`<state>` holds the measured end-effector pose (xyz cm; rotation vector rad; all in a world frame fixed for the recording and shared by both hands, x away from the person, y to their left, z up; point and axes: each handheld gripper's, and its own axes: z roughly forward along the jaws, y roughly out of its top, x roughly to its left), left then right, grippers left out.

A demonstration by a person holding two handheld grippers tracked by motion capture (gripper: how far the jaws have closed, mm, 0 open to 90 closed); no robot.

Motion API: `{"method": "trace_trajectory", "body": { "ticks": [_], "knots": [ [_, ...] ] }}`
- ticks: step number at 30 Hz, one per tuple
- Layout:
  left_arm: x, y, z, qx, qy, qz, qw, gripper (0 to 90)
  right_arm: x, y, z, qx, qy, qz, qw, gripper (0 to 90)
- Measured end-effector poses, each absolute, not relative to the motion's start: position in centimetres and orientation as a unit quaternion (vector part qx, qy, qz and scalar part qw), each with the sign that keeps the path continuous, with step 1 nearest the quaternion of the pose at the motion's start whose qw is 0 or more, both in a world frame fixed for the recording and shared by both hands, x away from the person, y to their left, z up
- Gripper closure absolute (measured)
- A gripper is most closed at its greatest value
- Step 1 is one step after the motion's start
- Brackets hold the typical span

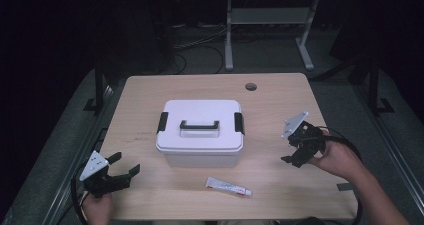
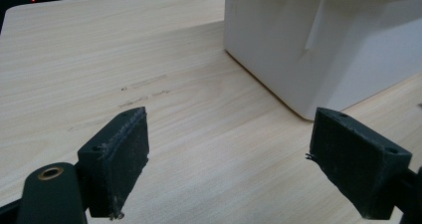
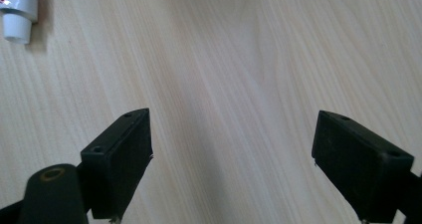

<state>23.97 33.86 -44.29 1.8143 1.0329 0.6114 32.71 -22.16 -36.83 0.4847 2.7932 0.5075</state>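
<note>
Light wooden table with a round cable hole near its far edge. At the centre, a white storage box, lid on, with a black carry handle on top and a black latch at either end. Just in front of the box, toward the near edge, a small white tube with red print, lying flat, cap pointing to the right.

At the near left corner, left gripper held low over the table, jaws spread wide with nothing between them (grey three-cornered plate on top), aimed toward the box; in the left gripper view, a lower corner of the box just ahead and bare wood between the jaws.

On the right side, right gripper raised above the table in a hand, tilted downward, well apart from the box. In the right gripper view, jaws also wide apart and holding nothing, bare table between them, the tube's capped end at the upper left corner
</note>
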Motion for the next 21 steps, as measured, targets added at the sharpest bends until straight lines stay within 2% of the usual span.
{"method": "trace_trajectory", "body": {
  "ticks": [21],
  "knots": [
    [24.0,34.0,-44.3,0.738,0.420,0.250,0.465,15.0,33.1,-19.0,-32.7,0.118,0.972,0.149,0.138,15.6]
  ]
}}
